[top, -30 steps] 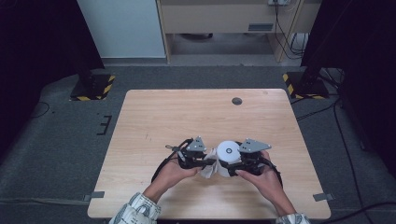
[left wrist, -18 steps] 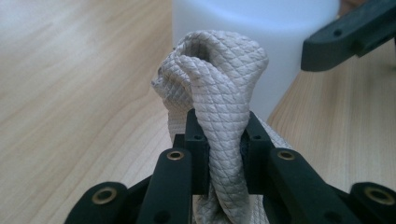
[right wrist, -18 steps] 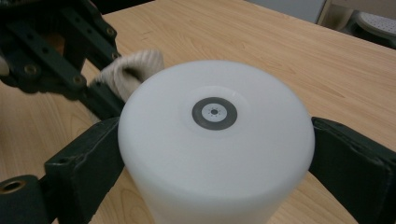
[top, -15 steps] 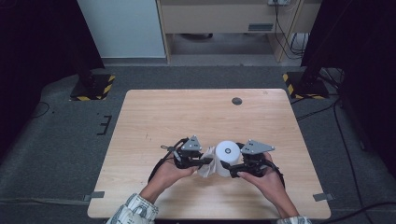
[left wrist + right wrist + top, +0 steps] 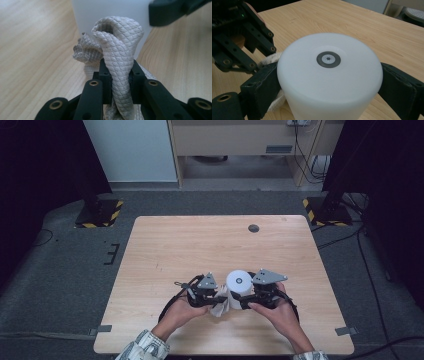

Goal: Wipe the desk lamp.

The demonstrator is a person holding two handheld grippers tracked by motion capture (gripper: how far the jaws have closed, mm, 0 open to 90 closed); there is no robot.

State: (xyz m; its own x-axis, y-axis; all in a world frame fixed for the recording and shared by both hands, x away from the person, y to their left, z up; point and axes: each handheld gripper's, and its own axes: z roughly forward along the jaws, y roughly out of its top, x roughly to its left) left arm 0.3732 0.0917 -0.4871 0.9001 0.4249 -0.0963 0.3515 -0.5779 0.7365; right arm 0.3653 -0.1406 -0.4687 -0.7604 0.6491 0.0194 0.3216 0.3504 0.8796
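You see the white cylinder [image 5: 110, 17] blurred and cut off by the top edge in the left gripper view; the cloth [image 5: 120, 65] hides its base, and the cloth's lower end runs out of frame.

You had no words, numbers or labels to read on anything at your table.

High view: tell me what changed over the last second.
Nothing visibly moved. The left gripper stays shut on the grey cloth, pinched between its fingers. The right gripper stays clamped around the white cylinder, both near the table's front edge.
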